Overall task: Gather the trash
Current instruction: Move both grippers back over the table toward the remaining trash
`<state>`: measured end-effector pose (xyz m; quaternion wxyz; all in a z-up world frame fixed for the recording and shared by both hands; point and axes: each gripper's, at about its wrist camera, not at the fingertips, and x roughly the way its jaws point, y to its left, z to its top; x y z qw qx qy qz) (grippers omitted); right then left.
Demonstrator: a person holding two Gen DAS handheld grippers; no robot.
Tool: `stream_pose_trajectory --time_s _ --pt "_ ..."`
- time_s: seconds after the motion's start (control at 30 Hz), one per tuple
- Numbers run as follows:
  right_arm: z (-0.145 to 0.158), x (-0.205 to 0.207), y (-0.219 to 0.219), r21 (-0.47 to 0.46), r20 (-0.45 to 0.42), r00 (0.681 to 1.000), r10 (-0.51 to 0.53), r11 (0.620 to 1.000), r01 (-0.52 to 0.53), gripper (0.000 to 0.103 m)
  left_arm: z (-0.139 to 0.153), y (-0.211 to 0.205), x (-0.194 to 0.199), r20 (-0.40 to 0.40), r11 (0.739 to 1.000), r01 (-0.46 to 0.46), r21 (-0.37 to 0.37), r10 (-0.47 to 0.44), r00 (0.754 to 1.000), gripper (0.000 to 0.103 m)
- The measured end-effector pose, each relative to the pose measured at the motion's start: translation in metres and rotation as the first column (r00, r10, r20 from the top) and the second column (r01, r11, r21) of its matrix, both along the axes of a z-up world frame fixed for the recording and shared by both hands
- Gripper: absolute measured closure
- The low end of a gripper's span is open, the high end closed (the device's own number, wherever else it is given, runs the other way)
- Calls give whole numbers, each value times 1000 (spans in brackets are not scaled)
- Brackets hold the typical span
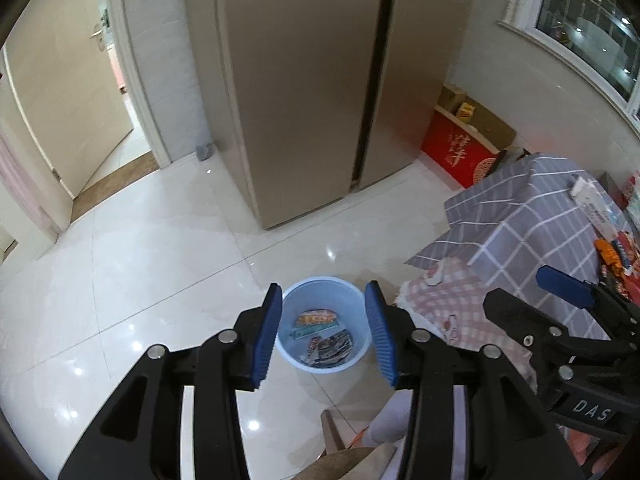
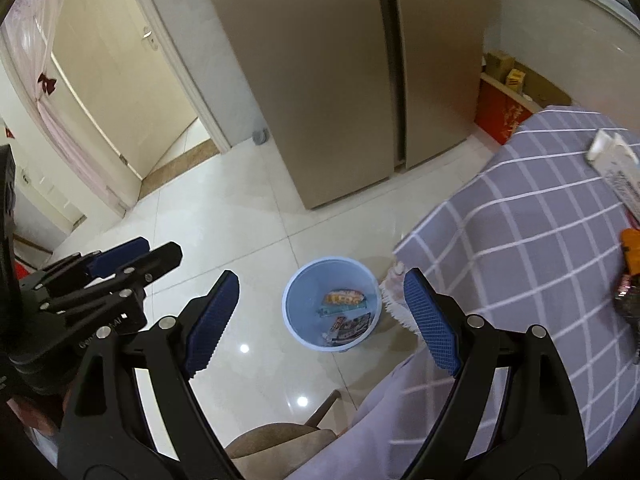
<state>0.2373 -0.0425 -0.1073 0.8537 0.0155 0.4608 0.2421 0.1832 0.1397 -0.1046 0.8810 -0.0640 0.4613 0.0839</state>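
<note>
From the left wrist, the left gripper hangs with its jaws parted and nothing between them, above the pale blue bin on the floor, where several snack wrappers already lie. From the right wrist, the right gripper gapes wide and bare; more wrappers wait on the checked tablecloth, so the next pick probably calls for swinging right to them.

Light-blue bin; grey white-checked tablecloth; beige fridge.
</note>
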Motion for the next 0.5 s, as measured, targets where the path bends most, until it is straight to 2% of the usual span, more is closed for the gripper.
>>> stream_pose_trajectory --time_s 0.13,0.33,0.43,0.5 --pt "9 -3 -26 19 14 999 -37 999 36 19 10 -24 3 24 999 41 3 -41 999 60" --pt "19 -10 -70 29 39 992 -120 993 119 19 23 -68 9 58 991 132 12 -133 989 53" --pt "23 -13 -94 34 50 985 -168 986 166 19 29 -94 13 68 983 186 16 -186 980 46" --pt "24 -16 -114 37 61 975 -211 977 209 19 32 -111 14 74 975 221 19 -221 972 37"
